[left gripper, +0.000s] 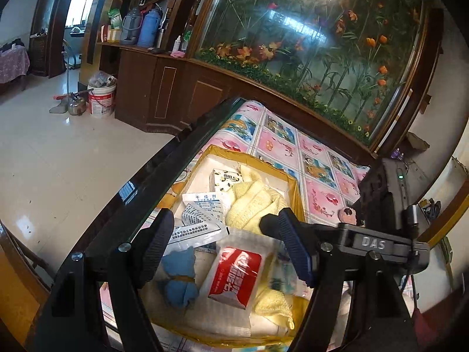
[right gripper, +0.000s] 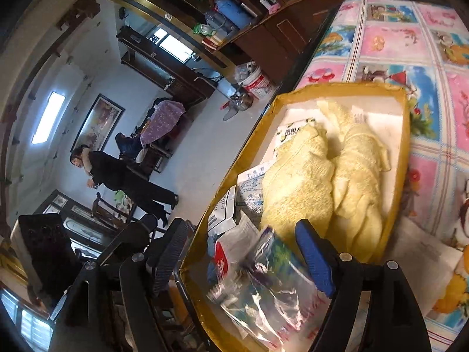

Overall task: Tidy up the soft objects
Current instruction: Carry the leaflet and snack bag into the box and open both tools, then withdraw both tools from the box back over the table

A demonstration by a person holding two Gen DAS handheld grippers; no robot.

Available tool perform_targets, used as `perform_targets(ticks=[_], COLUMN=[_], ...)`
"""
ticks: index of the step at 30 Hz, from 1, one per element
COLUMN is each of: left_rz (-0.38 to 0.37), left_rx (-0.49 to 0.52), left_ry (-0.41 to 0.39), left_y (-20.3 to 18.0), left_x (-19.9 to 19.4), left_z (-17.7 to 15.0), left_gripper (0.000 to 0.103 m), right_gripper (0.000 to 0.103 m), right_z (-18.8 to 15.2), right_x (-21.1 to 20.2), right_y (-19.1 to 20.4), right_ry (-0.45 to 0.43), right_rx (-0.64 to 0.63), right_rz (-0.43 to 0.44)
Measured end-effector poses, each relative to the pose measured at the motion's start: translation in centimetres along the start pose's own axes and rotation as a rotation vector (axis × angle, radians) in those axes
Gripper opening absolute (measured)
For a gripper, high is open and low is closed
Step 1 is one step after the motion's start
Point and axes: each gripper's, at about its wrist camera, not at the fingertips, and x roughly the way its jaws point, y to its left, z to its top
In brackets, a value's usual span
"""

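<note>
**Operator:** Tongs first. My left tongs [left gripper: 225, 246] hang spread wide over the near end of the yellow tray [left gripper: 296, 187], pinching nothing. Between their pads I see a red-and-white packet [left gripper: 234, 275] in clear wrap, and just left of it a blue cloth bundle [left gripper: 178, 281] tied with a band.

**Spotter:** And the right side?

**Operator:** My right tongs [right gripper: 246, 252] are also spread apart and empty. A crinkled clear plastic bag [right gripper: 263, 287] with a printed picture lies between the fingers, at the tray's near corner.

**Spotter:** Where are the soft things?

**Operator:** All inside the tray. Past the packet, white printed sachets [left gripper: 202, 211] lie in a loose pile. Beside them, toward the middle, a pale yellow towel [right gripper: 299, 182] sits bunched in two long folds, overlapping the sachets. A small patterned box [left gripper: 225, 180] lies behind the towel, partly covered by it.

**Spotter:** What carries the tray?

**Operator:** A table with a pink and blue patterned cloth [left gripper: 293, 143] under glass. Beyond it stands a dark wood cabinet [left gripper: 164, 88] with a flower-painted glass panel [left gripper: 307, 44]. On the floor there's a white bucket [left gripper: 101, 99]. A person in black [right gripper: 117, 176] stands farther across the room.
</note>
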Motion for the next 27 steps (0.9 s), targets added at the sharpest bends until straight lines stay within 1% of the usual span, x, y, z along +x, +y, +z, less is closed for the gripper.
perform_targets(ticks=[2,3,4,5,7,9,11,13,16,23,27], left_rz=[0.0,0.0,-0.001,0.001,0.004,-0.003,-0.001,0.005,0.027,0.141,0.205], left_rx=[0.0,0.0,-0.002,-0.008,-0.009,-0.006,0.015,0.046,0.114,0.321,0.42], left_ry=[-0.006,-0.009,-0.012,-0.023,-0.029,-0.029,-0.03,-0.033,-0.033,-0.03,-0.031], left_y=[-0.3,-0.4,-0.4,-0.5,-0.8,-1.3,-2.1,-3.2,-5.4,-11.7,-14.4], left_x=[-0.6,-0.8,-1.0,-1.3,-1.6,-1.9,-2.1,-2.4,-2.5,-2.0,-1.7], left_z=[-0.2,-0.3,-0.3,-0.5,-0.6,-0.7,-1.0,-1.5,-2.2,-4.8,-6.3], left_gripper=[0.073,0.074,0.076,0.079,0.08,0.08,0.08,0.08,0.08,0.08,0.08], right_gripper=[0.08,0.08,0.079,0.079,0.079,0.079,0.079,0.08,0.08,0.08,0.08], right_z=[-0.1,-0.1,-0.1,0.0,0.0,-0.1,-0.5,-1.3,-3.0,-7.1,-8.8], right_x=[0.4,0.4,0.1,-0.3,-1.7,-3.5,-5.4,-7.2,-9.6,-14.5,-17.9], right_y=[0.4,0.7,0.9,1.1,1.7,2.2,2.6,2.7,1.9,-1.8,-4.1], right_ry=[-0.007,-0.004,0.0,-0.009,-0.049,-0.082,-0.12,-0.154,-0.181,-0.213,-0.246], right_rx=[-0.016,-0.027,-0.032,-0.029,-0.043,-0.071,-0.109,-0.145,-0.176,-0.179,-0.161], right_rz=[-0.01,0.015,0.054,0.066,0.081,0.068,0.024,-0.048,-0.137,-0.285,-0.358])
